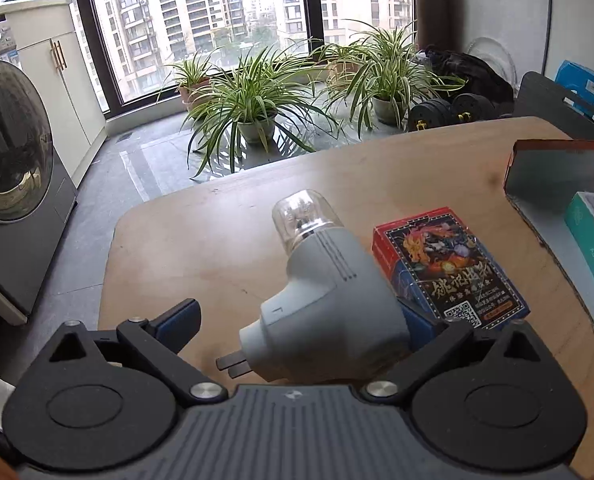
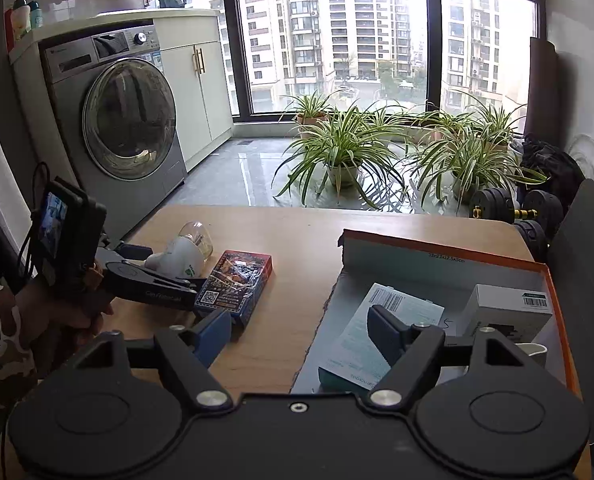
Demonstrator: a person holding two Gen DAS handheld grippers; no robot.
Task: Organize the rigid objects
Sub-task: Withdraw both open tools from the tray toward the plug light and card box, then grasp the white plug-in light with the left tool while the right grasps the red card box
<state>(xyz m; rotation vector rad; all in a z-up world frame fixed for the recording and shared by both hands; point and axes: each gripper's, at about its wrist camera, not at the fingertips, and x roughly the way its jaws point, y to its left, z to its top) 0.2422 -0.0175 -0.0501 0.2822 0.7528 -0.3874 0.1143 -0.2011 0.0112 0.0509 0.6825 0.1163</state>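
Two claws are at work here. The left gripper [image 1: 301,320] is spread wide around the grey plug-in night light [image 1: 325,308], its far pad apart from the body, so nothing is pinched yet; I'd say it is lining up a grasp. The light lies at the frame's centre on the wooden table [image 1: 217,240], long axis running lower left to upper right, prongs toward the claw, clear dome away. Right beside it sits the card box [image 1: 449,272]. The right gripper [image 2: 297,332] hangs spread and empty near the open cardboard box [image 2: 437,252], probably the destination.

Potted spider plants [image 2: 343,148], a washing machine [image 2: 117,116] and dumbbells [image 2: 509,204] ring the floor.
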